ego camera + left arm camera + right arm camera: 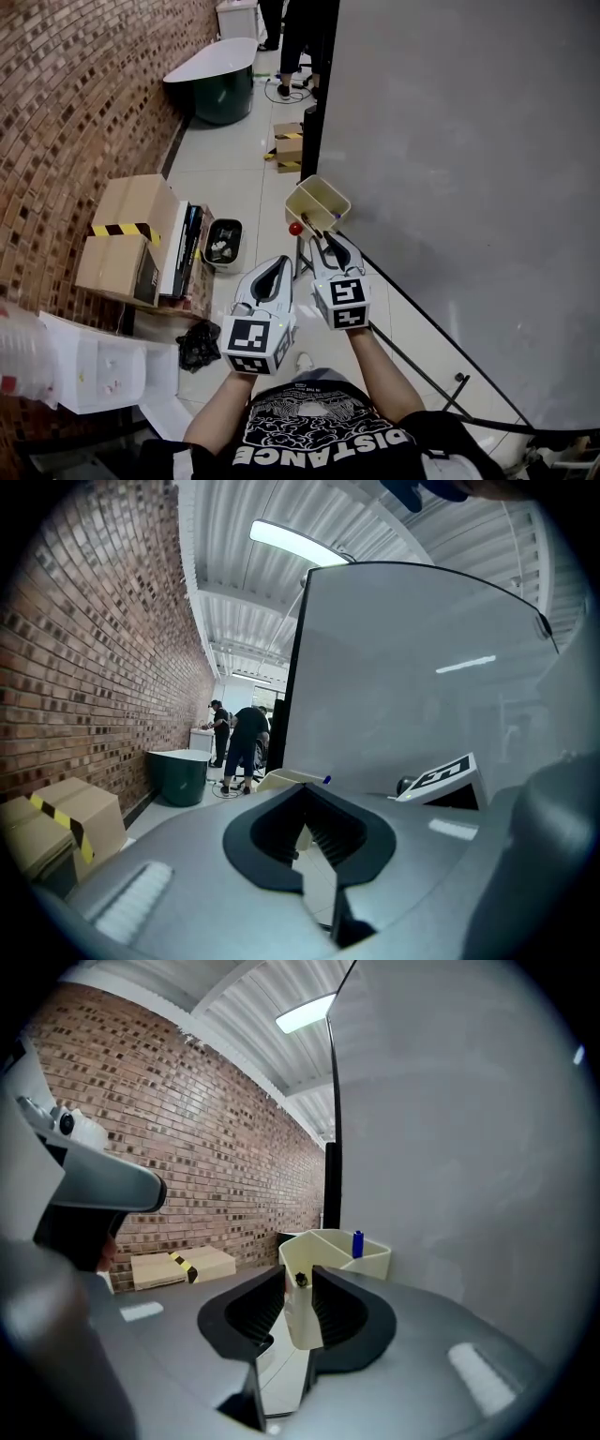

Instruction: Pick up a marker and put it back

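Observation:
A cream marker holder (323, 184) hangs at the left edge of the grey whiteboard (450, 169). In the right gripper view a blue marker (357, 1243) stands in the holder (328, 1241). My right gripper (325, 240) is just short of the holder, its jaws (298, 1276) a narrow gap apart. A small dark thing shows between its tips; I cannot tell if they touch it. My left gripper (278, 262) hangs beside it, lower left, with its tips (303, 789) together and empty. A red ball (295, 228) sits under the holder.
Cardboard boxes (127, 234) and a black bin (223, 242) stand along the brick wall at the left. A dark green tub (216, 80) is further back, with people (246, 738) beyond it. A white cabinet (94, 366) is near left. The whiteboard's black frame (412, 300) runs along the floor.

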`<state>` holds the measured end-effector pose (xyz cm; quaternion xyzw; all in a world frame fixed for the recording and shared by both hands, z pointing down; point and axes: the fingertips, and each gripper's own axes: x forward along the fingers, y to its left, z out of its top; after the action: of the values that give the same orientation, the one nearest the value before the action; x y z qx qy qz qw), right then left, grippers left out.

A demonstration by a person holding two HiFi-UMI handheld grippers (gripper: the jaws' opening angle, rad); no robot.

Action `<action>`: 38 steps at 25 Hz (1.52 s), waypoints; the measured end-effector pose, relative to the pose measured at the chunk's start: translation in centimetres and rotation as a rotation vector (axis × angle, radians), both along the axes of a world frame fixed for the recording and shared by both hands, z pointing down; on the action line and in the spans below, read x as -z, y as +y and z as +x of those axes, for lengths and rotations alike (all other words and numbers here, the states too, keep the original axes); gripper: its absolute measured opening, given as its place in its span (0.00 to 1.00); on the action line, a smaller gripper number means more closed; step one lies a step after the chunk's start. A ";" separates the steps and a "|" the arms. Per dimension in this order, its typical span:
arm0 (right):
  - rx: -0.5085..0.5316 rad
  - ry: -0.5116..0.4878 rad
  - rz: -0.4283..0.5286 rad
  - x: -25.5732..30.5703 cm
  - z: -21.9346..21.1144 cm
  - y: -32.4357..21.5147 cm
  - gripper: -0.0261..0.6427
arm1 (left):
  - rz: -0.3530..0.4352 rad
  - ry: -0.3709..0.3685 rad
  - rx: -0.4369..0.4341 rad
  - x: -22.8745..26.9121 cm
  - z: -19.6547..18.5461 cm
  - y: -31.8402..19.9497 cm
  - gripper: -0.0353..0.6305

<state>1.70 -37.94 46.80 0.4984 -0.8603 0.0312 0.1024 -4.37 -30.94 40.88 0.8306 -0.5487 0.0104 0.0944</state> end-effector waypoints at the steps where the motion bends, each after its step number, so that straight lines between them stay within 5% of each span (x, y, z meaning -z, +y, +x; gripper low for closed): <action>1: -0.004 0.002 0.004 -0.1 0.0 -0.1 0.13 | -0.001 -0.001 0.005 -0.1 -0.2 -0.1 0.06; 25: -0.070 0.043 0.052 1.1 1.0 0.0 0.08 | -0.012 0.005 0.000 -0.4 -0.5 -0.1 0.06; 38: -0.088 -0.015 0.152 6.6 1.2 5.4 0.08 | 0.008 0.022 -0.035 0.3 -0.7 3.1 0.06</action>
<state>2.87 -32.57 40.22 0.5419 -0.8382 -0.0260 0.0561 -5.10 -27.85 40.54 0.8405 -0.5331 0.0009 0.0970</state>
